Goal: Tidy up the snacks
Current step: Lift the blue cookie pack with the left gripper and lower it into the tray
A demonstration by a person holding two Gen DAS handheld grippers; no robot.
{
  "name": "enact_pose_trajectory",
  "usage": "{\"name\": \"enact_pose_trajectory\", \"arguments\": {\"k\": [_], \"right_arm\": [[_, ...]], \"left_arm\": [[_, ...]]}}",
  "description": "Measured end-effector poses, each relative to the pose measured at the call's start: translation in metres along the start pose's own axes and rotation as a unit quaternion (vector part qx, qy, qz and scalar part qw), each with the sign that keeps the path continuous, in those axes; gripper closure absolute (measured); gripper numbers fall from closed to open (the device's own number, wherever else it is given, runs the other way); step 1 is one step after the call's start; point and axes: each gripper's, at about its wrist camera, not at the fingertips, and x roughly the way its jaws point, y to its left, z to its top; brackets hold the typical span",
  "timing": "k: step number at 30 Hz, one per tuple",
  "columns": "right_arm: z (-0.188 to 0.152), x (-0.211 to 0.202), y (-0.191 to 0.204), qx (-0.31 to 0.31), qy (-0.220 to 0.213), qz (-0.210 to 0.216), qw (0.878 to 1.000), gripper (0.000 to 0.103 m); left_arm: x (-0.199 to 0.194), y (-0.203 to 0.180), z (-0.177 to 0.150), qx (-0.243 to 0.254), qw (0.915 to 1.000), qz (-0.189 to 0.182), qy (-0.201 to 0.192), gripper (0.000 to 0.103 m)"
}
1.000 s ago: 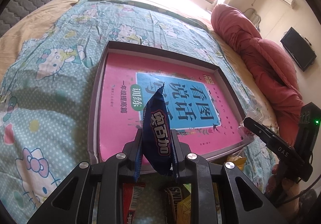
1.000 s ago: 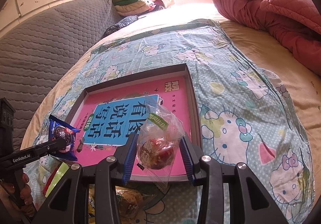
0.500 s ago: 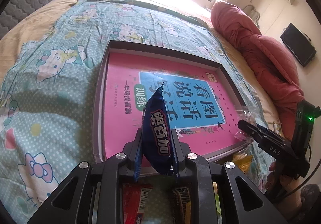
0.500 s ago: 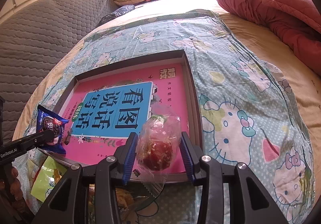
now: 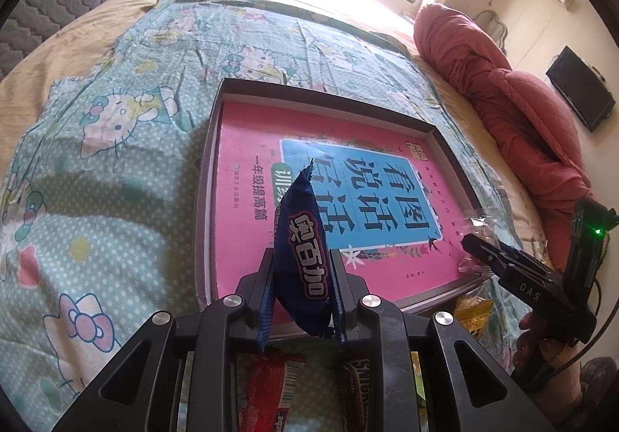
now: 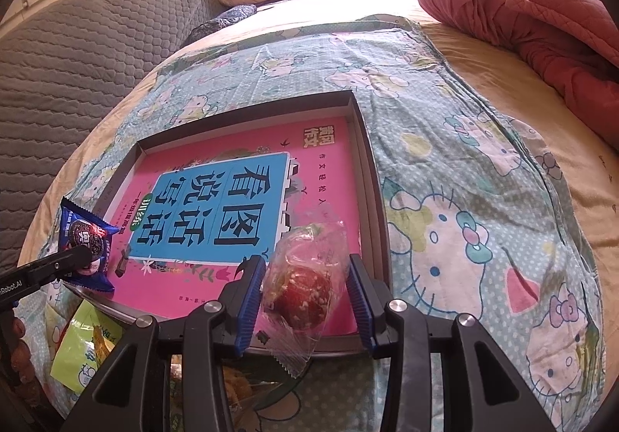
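Left gripper point(image 5: 303, 287) clamped on dark blue cookie packet point(image 5: 305, 258), above near-left edge of shallow grey tray point(image 5: 207, 168) lined by pink book | right gripper point(image 6: 305, 290) clamped on clear-wrapped red snack point(image 6: 303, 288), over tray's near-right corner.

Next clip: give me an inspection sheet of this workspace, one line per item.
Surface: bed with cartoon-cat sheet.
Job's things: grey tray lined with a pink book; blue cookie packet; clear-wrapped red snack.
Clutter: loose snack packets at the tray's near edge.
Grippers: left gripper shut on the blue cookie packet; right gripper shut on the clear-wrapped red snack.
Cables: black cable.
Surroundings: red quilt, wall TV.
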Motion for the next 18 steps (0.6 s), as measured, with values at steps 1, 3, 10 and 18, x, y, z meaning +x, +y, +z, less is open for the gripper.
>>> {"name": "enact_pose_trajectory", "arguments": {"k": [1, 3, 10, 18], "right_arm": [[0.000, 0.000, 0.000, 0.000, -0.001, -0.001, 1.000, 0.060], [0.000, 0.000, 0.000, -0.002, 0.000, -0.002, 1.000, 0.060], [0.000, -0.001, 0.003, -0.011, -0.003, -0.011, 1.000, 0.060], [0.001, -0.010, -0.001, -0.005, -0.016, -0.016, 1.000, 0.053]], "left_arm": [[0.000, 0.001, 0.000, 0.000, 1.0000, 0.000, 0.001, 0.078], [0.000, 0.002, 0.000, -0.002, 1.0000, 0.002, 0.001, 0.077], [-0.001, 0.009, 0.001, -0.009, 0.9999, 0.007, 0.001, 0.075], [-0.001, 0.009, -0.001, -0.002, 0.9998, 0.018, 0.000, 0.068]]}}
